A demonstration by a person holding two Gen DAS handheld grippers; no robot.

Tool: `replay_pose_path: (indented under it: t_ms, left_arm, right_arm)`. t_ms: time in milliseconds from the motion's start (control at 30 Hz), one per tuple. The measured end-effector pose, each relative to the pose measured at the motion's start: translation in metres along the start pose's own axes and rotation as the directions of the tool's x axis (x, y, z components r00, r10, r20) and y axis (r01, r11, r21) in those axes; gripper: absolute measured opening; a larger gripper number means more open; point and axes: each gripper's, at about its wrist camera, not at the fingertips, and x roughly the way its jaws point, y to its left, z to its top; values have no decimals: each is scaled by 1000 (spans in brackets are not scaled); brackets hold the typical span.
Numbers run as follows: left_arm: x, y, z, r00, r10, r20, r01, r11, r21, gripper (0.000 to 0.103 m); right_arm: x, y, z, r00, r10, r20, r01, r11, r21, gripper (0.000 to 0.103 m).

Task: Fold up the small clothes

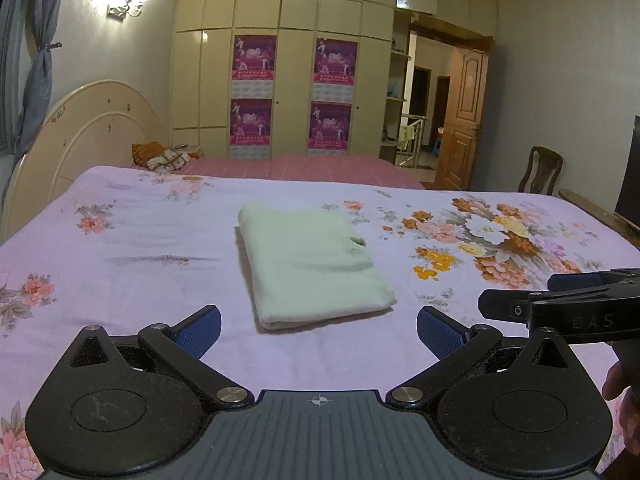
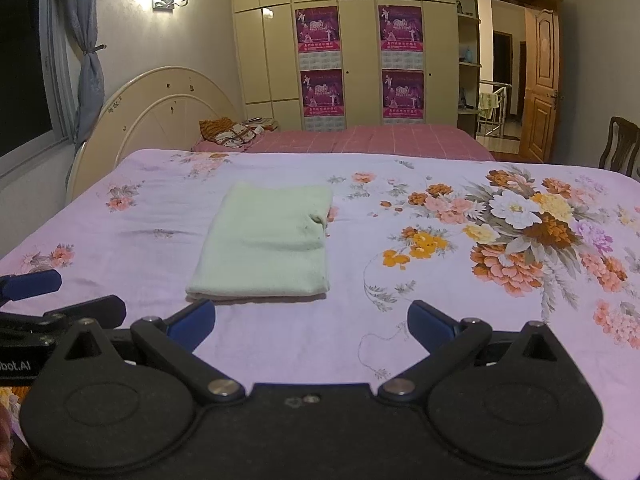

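A pale green garment (image 1: 310, 260) lies folded into a neat rectangle on the lilac floral bedsheet (image 1: 120, 264). It also shows in the right wrist view (image 2: 266, 242). My left gripper (image 1: 319, 330) is open and empty, just short of the garment's near edge. My right gripper (image 2: 311, 322) is open and empty, a little before the garment's near right corner. The right gripper shows from the side at the right of the left wrist view (image 1: 560, 304). The left gripper shows at the left edge of the right wrist view (image 2: 48, 300).
A cream headboard (image 2: 160, 120) stands at the left. A second bed with a pink cover (image 2: 360, 138) and a bundle of cloth (image 2: 232, 132) lies behind. Wardrobes with posters (image 2: 360, 60), an open door (image 2: 540, 80) and a chair (image 1: 540, 170) stand beyond.
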Motion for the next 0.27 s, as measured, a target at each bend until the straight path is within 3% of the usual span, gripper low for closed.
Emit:
replay_pose_path:
  t_ms: [267]
  left_arm:
    - [-5, 1, 2, 1000, -4, 31, 4, 1000, -2, 103]
  right_arm:
    - [-1, 2, 0, 1000, 0, 6, 0, 1000, -6, 102]
